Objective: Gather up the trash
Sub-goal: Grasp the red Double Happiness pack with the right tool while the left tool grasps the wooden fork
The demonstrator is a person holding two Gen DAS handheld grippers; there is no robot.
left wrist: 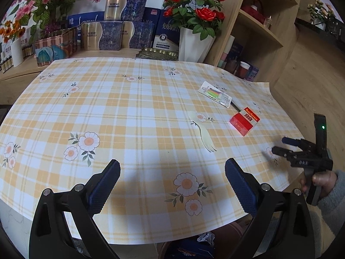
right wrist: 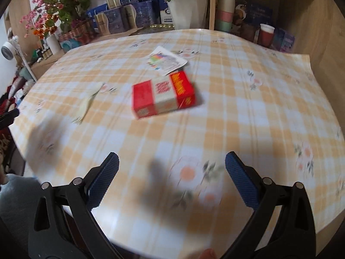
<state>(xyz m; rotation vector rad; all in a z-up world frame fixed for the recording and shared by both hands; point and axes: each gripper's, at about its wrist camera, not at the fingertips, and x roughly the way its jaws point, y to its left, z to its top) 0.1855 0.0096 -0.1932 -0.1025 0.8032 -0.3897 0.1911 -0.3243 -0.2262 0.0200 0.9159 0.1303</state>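
1. The left tool [left wrist: 172,183] hangs over the near edge of the bench [left wrist: 129,99], jaws spread wide with nothing between them. From here any piece of trash is a long reach, so a hasty lunge could drag the cloth.
2. The pale plastic fork [left wrist: 201,133] lies flat at about 1 o'clock from that tool. Being thin, it may slide away under the pads instead of lifting.
3. The red box [right wrist: 163,95] sits at 12 o'clock from the right tool [right wrist: 172,183], which is also fully open and empty. That view is blurred; closing off-centre could knock the box sideways.
4. The card of colored sticks [right wrist: 167,60], just behind the box, might get pushed toward the far edge.
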